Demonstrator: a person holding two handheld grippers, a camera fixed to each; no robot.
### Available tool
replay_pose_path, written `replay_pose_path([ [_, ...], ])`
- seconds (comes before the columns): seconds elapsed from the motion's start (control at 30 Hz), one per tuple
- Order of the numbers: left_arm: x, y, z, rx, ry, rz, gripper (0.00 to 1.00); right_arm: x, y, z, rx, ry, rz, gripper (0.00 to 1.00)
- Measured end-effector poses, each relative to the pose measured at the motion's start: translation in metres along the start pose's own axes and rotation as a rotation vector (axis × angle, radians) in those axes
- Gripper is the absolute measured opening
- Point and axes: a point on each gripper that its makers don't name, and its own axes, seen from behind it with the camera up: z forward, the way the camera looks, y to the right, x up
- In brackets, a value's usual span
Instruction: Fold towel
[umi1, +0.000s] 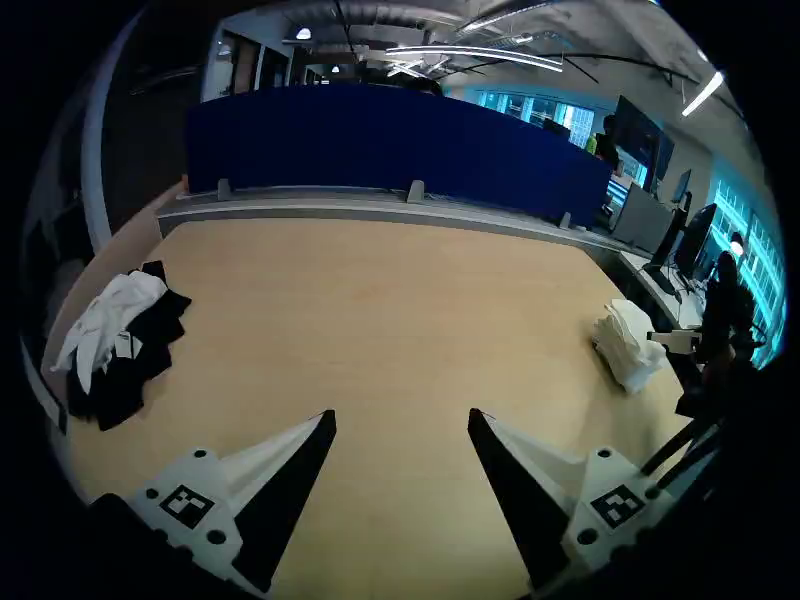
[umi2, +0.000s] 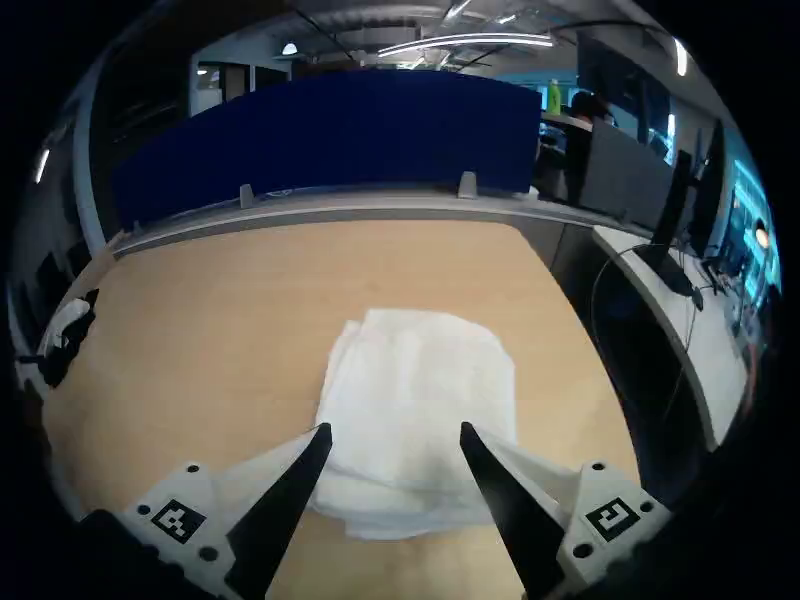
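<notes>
Left claw (umi1: 401, 411) and right claw (umi2: 395, 425) gape empty; folded towels (umi2: 420, 370) lie at the right's 6 o'clock, so next probably fetch from the crumpled pile (umi1: 120, 340) at 9 o'clock.

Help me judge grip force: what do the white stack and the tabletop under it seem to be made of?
White stack: soft woven cloth, probably cotton or terry towels, matte. Its edges are rounded and layered, with gentle creases and no shine.
Tabletop: light wood-look board, possibly laminate rather than solid wood, smooth with a low sheen. It shows a faint even grain and soft, diffuse light.
</notes>
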Motion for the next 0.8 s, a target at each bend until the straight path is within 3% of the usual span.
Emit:
replay_pose_path([
  [0.4, -0.006, -0.008, -0.002, 0.016, -0.007, -0.001, 0.98, -0.050, -0.002, 0.018, 0.011, -0.097, -0.016, 0.99],
  [0.8, -0.002, -0.004, 0.002, 0.006, -0.005, 0.003, 0.98, -0.063, -0.003, 0.019, 0.034, -0.123, -0.041, 1.00],
])
